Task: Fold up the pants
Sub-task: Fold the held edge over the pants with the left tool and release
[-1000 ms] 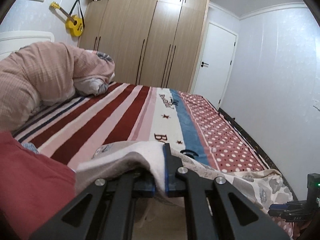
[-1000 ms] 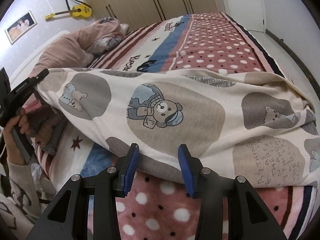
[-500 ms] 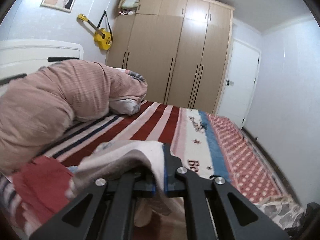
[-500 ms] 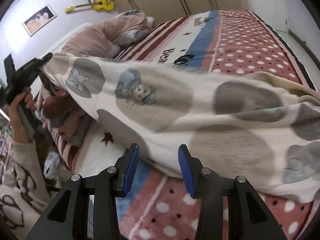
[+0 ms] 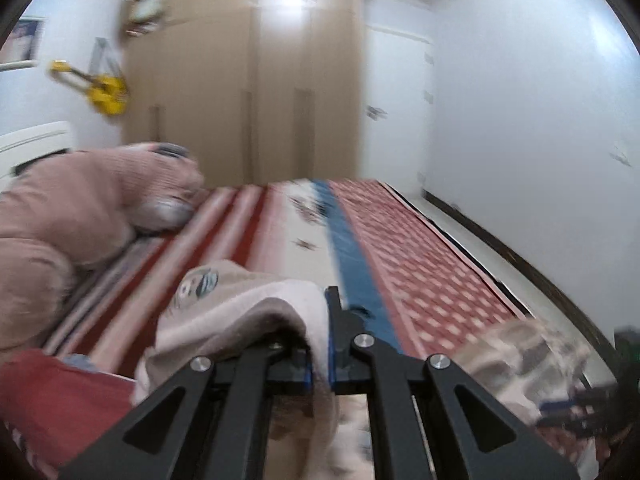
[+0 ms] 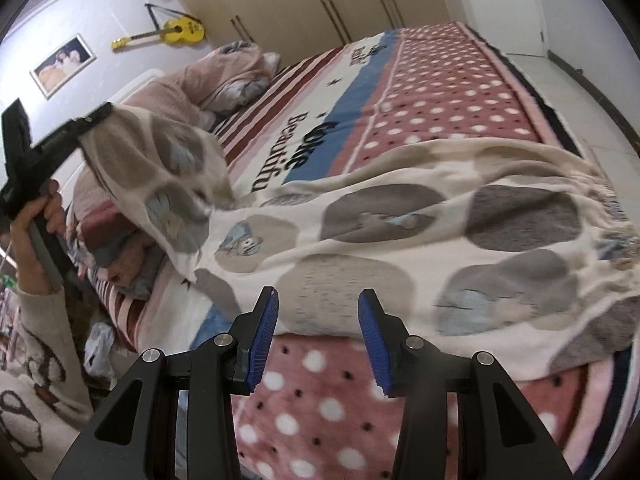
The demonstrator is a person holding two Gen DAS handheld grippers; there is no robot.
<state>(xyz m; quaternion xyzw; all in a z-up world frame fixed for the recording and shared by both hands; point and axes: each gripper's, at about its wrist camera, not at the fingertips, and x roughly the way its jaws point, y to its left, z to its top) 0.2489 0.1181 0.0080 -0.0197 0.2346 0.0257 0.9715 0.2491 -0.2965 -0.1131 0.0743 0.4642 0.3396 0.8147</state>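
Cream fleece pants (image 6: 400,232) with grey patches and bear prints lie across the bed, one end raised at the left. My left gripper (image 5: 320,344) is shut on that end of the pants (image 5: 248,304), cloth draping over its left finger. In the right wrist view the left gripper (image 6: 86,120) shows at the left, held by a hand (image 6: 34,232), lifting the cloth off the bed. My right gripper (image 6: 316,332) stands open just short of the pants' near edge, nothing between its blue pads (image 6: 264,328).
The bed cover (image 6: 432,92) has red stripes, a blue band and a pink dotted part. A pink quilt (image 5: 80,208) is bunched at the head end. Red cloth (image 5: 52,392) lies near my left gripper. Wardrobe (image 5: 248,88), door and wall stand beyond; floor runs along the bed's right side.
My left gripper has lifted its end of the pants and swung, so that end now hangs higher and slacker. The right gripper shifted slightly along the pants' near edge, still open.
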